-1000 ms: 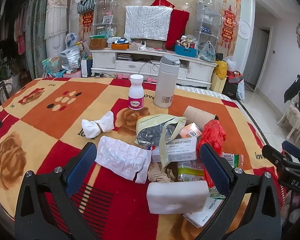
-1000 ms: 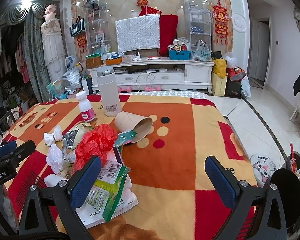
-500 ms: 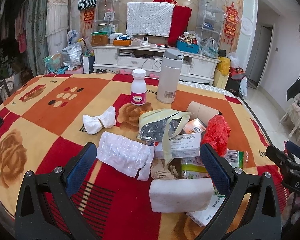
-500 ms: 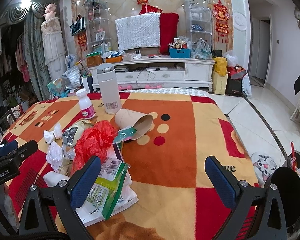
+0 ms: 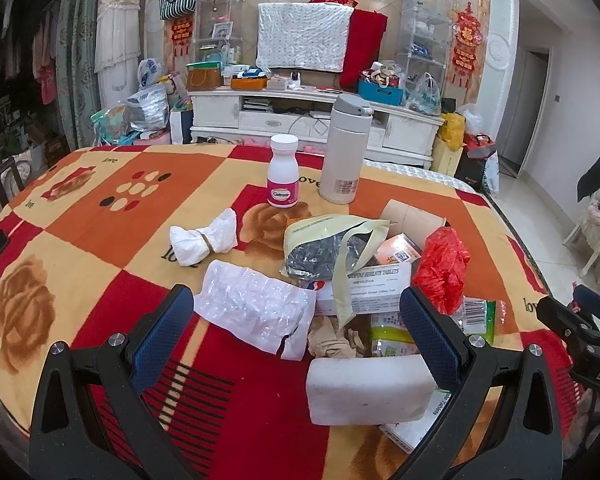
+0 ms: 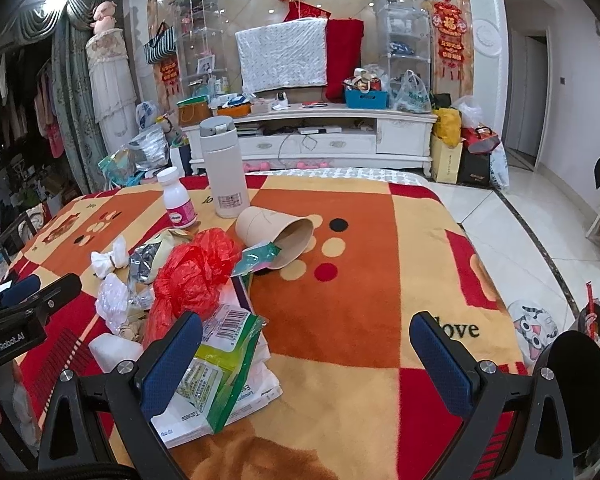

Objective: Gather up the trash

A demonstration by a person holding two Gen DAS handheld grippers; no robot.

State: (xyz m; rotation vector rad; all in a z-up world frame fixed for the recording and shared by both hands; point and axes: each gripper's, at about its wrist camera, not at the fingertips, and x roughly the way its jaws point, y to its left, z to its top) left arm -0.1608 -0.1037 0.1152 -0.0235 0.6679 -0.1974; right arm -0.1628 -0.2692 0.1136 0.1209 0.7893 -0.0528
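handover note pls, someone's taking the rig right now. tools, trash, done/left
Left tool: open, empty, low over the near end of the pile, white foam block between its fingers.
Right tool: open, empty, its left finger by the green wrapper.
Trash heaped mid-blanket: red plastic bag, tipped paper cup, tablet box, bubble wrap, tissue wad.
Done: nothing visibly collected.
Left: all of it. Pill bottle and flask stand upright behind.

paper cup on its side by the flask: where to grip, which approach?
Take the paper cup across its body, near the middle, coming down from above. It lies tipped over on the blanket, mouth toward the camera and slightly right, so its round sides are exposed. A teal wrapper lies against the rim, so stay behind the mouth. The open right gripper looks better placed, I think.
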